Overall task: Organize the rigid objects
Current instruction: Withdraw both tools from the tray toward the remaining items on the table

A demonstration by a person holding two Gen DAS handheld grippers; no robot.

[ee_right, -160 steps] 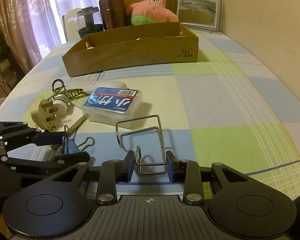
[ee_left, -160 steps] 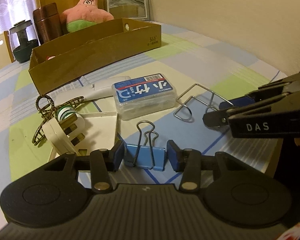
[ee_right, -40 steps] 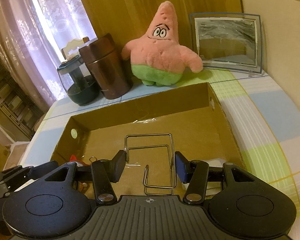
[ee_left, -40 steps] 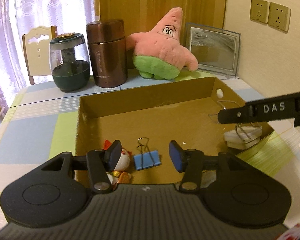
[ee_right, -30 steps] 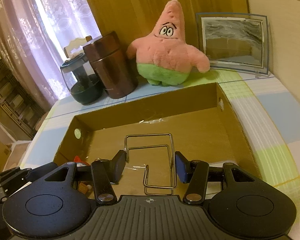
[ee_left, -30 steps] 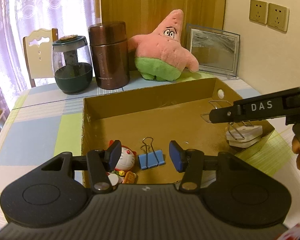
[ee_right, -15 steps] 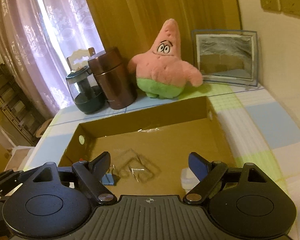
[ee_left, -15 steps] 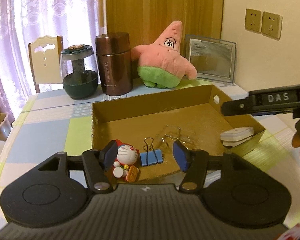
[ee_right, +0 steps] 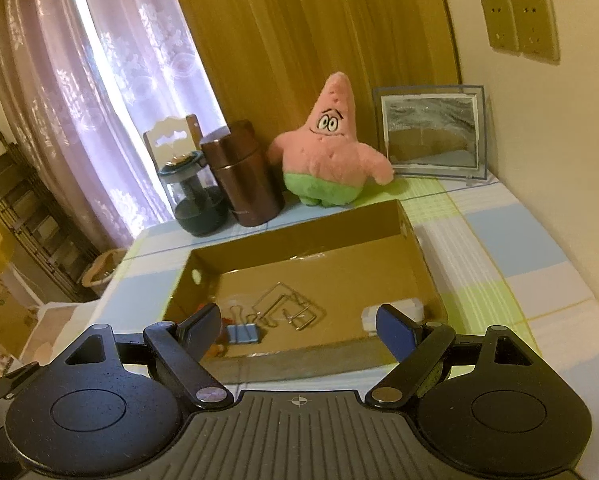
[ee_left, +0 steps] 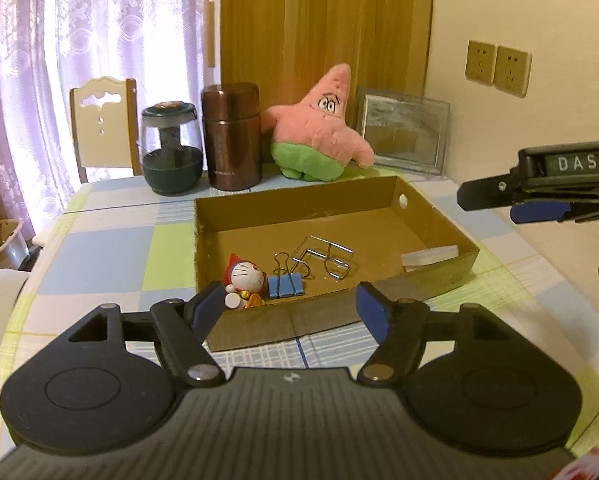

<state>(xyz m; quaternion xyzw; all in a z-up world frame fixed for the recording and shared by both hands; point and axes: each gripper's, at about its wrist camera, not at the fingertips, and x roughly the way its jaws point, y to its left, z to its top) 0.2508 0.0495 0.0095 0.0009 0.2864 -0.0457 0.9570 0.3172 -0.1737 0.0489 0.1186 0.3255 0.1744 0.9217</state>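
Cardboard box (ee_left: 439, 216) contains one blue binder clip (ee_left: 285, 285), one wire rack (ee_left: 323, 258), one figurine (ee_left: 245, 278). Left gripper (ee_left: 289, 312) and right gripper (ee_right: 299, 326): jaws released, having just opened, empty.

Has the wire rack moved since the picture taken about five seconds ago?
Yes. The wire rack now lies inside the cardboard box, beside the blue clip; earlier it stood on the tablecloth outside the box.

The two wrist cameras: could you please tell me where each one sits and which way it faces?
Left wrist: on the left gripper, looking down into the cardboard box; open jaws, plus the right gripper at right.
Right wrist: on the right gripper, facing the same box; open jaws.
Shared: blue binder clip, wire rack, Patrick plush.
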